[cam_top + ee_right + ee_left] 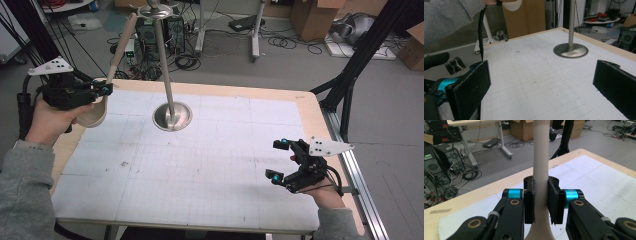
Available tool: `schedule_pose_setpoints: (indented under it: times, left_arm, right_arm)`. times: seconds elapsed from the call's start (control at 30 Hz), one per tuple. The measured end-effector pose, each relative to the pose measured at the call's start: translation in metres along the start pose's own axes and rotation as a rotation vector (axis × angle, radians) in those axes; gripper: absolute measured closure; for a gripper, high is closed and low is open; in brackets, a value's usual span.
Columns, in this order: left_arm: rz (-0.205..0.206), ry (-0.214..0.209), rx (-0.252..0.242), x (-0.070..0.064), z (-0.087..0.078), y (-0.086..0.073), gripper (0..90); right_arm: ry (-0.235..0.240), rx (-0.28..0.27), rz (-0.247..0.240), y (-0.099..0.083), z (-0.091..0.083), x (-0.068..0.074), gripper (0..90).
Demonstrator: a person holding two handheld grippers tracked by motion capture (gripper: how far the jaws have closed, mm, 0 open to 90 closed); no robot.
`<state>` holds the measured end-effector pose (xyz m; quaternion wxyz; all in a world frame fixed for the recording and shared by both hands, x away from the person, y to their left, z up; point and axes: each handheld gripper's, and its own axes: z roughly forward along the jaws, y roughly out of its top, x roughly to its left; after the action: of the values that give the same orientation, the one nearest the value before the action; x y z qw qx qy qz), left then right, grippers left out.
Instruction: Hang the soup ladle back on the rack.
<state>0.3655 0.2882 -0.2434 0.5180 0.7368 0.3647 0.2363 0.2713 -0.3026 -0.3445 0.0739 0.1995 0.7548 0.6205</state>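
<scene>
Your left gripper (102, 90) clamps a beige ladle (107, 87) by its handle, lifted toward the metal stand (171, 116); your right gripper (278, 160) gapes empty

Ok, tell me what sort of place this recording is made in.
Most likely a robotics lab or workshop. Computer towers and tangled cables sit on the floor beyond the gridded table, cardboard boxes stand by, and black frame struts flank the table.

Robotics lab, computer towers (155, 31), tangled floor cables (280, 40), cardboard boxes (312, 17), gridded table (200, 165)
</scene>
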Motion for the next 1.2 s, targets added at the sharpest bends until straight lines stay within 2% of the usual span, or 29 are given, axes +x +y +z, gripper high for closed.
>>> schedule_pose_setpoints:
  times: [0.17, 0.27, 0.4, 0.67, 1.2]
  left_arm:
    - [0.000, 0.015, 0.018, -0.002, 0.010, -0.001, 77.2]
    - [-0.017, 0.021, 0.028, -0.005, 0.016, -0.001, 77.1]
    - [-0.016, 0.032, 0.039, -0.008, 0.022, -0.002, 77.1]
    - [0.027, 0.099, 0.060, -0.014, 0.032, -0.003, 77.1]
    - [-0.001, 0.137, 0.077, -0.016, 0.061, -0.005, 76.9]
  right_arm:
    - [-0.005, -0.005, -0.003, -0.001, -0.001, -0.001, 0.0]
    - [-0.007, -0.009, -0.002, 0.000, -0.002, 0.000, 0.0]
    - [0.006, -0.020, -0.013, 0.003, 0.000, 0.002, 0.1]
    - [0.012, -0.015, -0.018, 0.004, 0.002, 0.006, 0.1]
    - [0.016, -0.021, -0.020, 0.005, 0.001, 0.008, 0.1]
